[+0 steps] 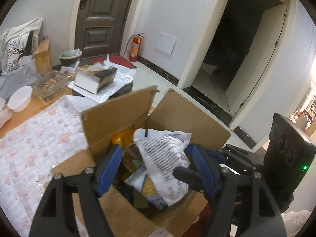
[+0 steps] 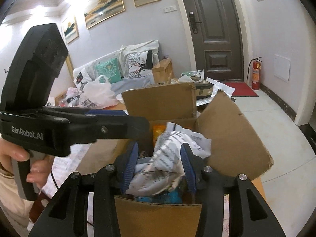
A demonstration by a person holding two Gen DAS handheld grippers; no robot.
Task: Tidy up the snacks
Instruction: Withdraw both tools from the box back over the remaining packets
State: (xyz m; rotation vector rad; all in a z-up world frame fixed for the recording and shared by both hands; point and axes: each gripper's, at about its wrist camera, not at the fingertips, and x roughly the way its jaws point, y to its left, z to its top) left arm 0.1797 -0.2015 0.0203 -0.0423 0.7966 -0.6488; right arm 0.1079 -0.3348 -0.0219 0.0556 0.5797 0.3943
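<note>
Because the white snack bag (image 2: pixel 169 158) is thin crinkly film with printed text, it looks light, soft and slippery, with biscuits inside that could break, so a gathered fold near its top seems the safest hold. It lies atop the other snacks in the cardboard box (image 2: pixel 233 130). The right gripper (image 2: pixel 160 167) straddles it, pads loosely spread rather than pinching, while the left gripper (image 1: pixel 156 169) stands wide around its lower part.

Black tongs (image 2: pixel 158 165), blue ribbed pads (image 2: pixel 131 165)
</note>
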